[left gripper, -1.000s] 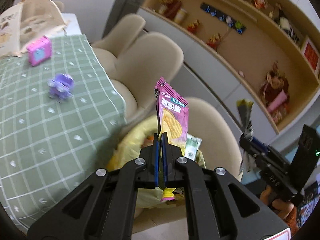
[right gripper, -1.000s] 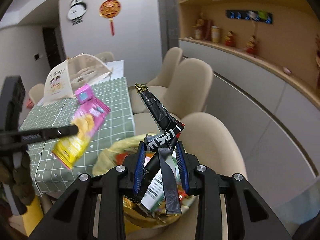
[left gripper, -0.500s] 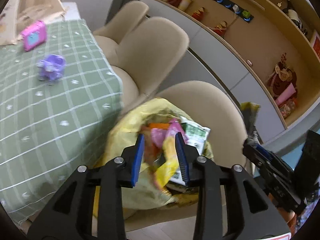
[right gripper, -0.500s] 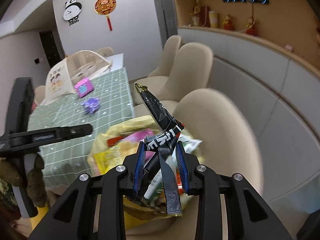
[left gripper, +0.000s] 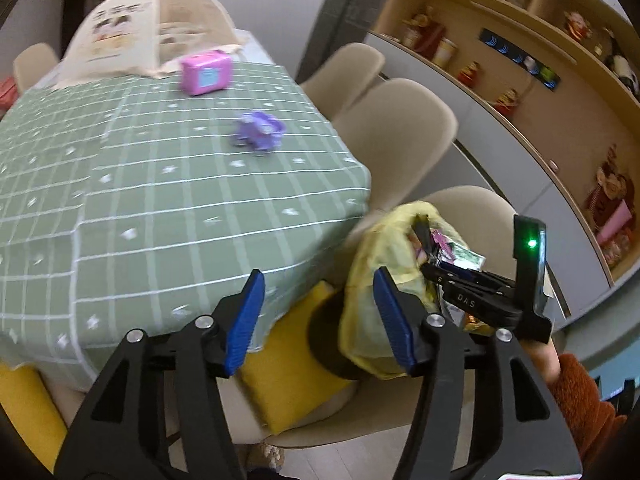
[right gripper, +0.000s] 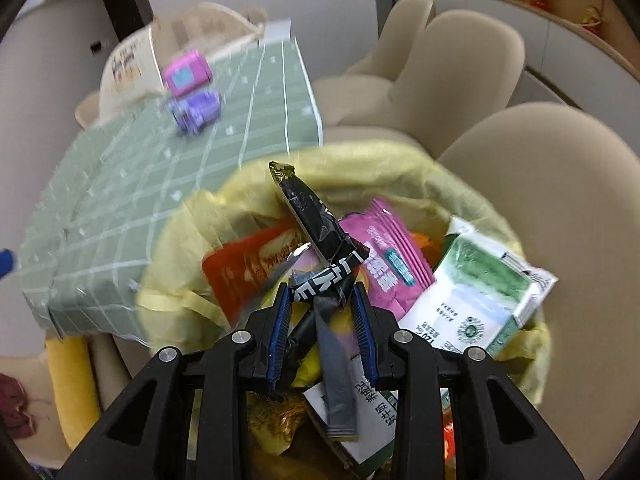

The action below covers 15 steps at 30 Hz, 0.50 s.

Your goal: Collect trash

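A bin lined with a yellow bag (right gripper: pixel 384 160) stands on a beige chair, full of wrappers. My right gripper (right gripper: pixel 322 300) is shut on a black wrapper (right gripper: pixel 312 220) and holds it just above the bin's opening. A pink chip bag (right gripper: pixel 384 252), a red wrapper (right gripper: pixel 240 272) and a green-white packet (right gripper: pixel 480 300) lie in the bin. My left gripper (left gripper: pixel 318 308) is open and empty, back from the bin (left gripper: pixel 368 312), over the table's corner. The right gripper also shows in the left wrist view (left gripper: pixel 432 264), at the bin's mouth.
A table with a green checked cloth (left gripper: pixel 140 200) carries a purple toy (left gripper: pixel 258 130), a pink toy case (left gripper: pixel 206 72) and a cream mesh cover (left gripper: pixel 132 32). Beige chairs (left gripper: pixel 400 128) line its side. A yellow cushion (left gripper: pixel 288 364) lies below. Shelves with figurines (left gripper: pixel 520 60) are behind.
My left gripper opened, dropped the pink chip bag into the bin and pulled back toward the table. My right gripper lowered the black wrapper toward the bin.
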Available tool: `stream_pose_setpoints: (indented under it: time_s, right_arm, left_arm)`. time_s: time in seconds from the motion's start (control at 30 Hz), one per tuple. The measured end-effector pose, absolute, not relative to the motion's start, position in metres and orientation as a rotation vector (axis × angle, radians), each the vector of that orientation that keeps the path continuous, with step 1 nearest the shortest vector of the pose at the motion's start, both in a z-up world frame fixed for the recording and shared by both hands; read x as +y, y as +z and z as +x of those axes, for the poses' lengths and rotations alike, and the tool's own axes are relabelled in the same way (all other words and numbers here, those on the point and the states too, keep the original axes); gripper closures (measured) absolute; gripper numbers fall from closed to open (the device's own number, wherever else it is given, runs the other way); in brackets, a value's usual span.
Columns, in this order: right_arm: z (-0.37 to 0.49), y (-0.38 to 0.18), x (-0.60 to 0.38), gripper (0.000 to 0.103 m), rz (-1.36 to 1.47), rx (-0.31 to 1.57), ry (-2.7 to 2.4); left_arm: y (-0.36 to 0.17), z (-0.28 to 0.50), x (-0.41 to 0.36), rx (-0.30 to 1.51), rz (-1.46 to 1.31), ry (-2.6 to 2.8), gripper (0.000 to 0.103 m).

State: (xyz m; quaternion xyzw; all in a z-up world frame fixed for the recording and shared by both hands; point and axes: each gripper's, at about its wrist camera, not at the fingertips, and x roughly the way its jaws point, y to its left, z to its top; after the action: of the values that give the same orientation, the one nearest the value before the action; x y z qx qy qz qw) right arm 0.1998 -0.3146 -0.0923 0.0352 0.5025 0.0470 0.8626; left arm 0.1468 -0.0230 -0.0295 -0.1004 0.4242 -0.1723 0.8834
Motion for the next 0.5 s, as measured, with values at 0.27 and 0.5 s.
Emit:
stream_pose_setpoints:
  time_s: [0.27, 0.5]
  right_arm:
    - [0.199, -0.095, -0.308, 0.055, 0.086, 1.063, 0.083]
    - [0.145, -0.054, -0.306, 0.037, 0.179, 0.938, 0.076]
  left_arm:
    - [-0.033, 0.120, 0.023, 0.850, -0.218, -0.234, 0.023]
    - [-0.026, 0.082, 0.032, 0.799, -0.120, -0.201, 0.022]
